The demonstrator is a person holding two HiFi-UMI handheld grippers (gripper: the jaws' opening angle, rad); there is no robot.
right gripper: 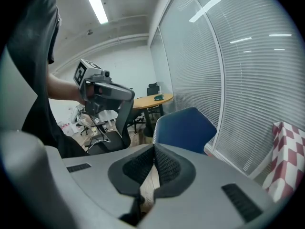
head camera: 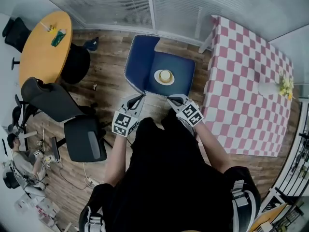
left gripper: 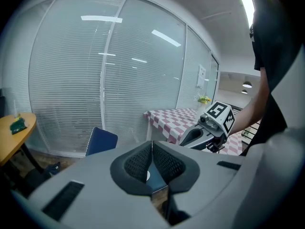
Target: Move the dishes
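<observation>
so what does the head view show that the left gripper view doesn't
Only the head view: a pale dish in plain sight on the seat of the blue chair, and two black office chairs on the wooden floor. Only the left gripper view: a ceiling light strip, and the left gripper close up, jaws shut together with nothing between them, covering most of that seat. Both: the blue chair, the pink checked table, the orange round table, the blinds and the right gripper.
</observation>
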